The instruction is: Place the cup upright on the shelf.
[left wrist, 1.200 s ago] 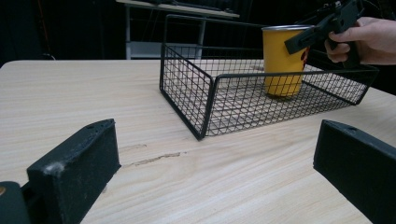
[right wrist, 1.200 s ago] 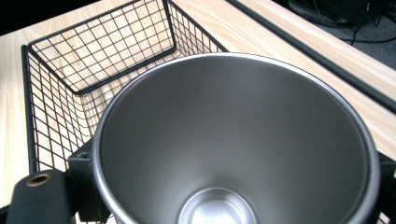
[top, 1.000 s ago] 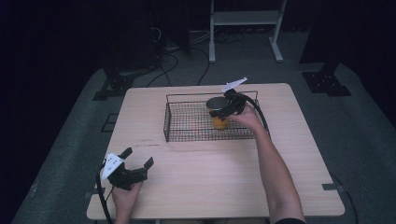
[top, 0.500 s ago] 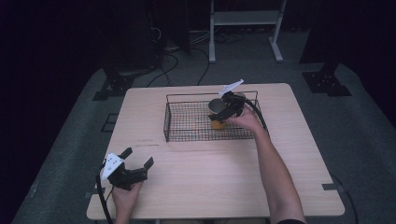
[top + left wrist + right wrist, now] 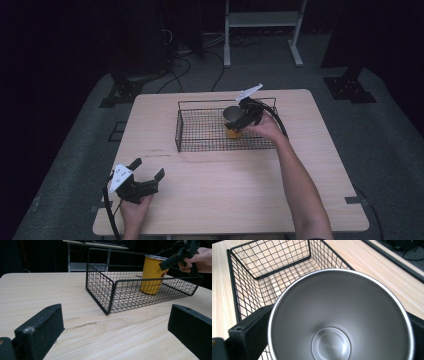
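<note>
Yellow cup [image 5: 151, 275] upright inside wire basket [image 5: 200, 134], right claw [image 5: 241, 117] clamped on it; left claw [image 5: 147, 170] spread apart, resting on counter [image 5: 225, 190].

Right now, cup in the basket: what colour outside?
Yellow outside, bare metal inside; the cup shows best in the left gripper view.

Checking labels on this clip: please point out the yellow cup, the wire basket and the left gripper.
Yellow cup [image 5: 151, 277]: left gripper view, on its yellow side wall.
Wire basket [image 5: 200, 148]: high view, on its near front wall.
Left gripper [image 5: 147, 169]: high view, midway between its two fingertips.
</note>
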A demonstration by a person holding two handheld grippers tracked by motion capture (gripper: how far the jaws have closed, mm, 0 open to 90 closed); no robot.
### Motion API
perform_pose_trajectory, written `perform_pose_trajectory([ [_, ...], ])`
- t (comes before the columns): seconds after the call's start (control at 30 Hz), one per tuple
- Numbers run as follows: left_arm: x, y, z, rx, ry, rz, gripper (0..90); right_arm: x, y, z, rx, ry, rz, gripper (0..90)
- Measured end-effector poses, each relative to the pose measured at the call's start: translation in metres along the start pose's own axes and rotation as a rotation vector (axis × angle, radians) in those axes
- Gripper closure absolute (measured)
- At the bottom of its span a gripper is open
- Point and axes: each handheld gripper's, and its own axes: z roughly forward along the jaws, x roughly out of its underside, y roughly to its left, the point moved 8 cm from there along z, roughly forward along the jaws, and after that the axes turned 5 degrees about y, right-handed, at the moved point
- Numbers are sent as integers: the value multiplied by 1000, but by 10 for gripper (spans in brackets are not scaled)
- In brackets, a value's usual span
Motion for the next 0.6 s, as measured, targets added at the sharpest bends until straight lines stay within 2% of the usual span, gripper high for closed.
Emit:
perform_pose_trajectory([
  [0.6, 0, 0, 0, -2, 5, 3, 0, 11, 2, -24, -7, -32, 6, 0],
])
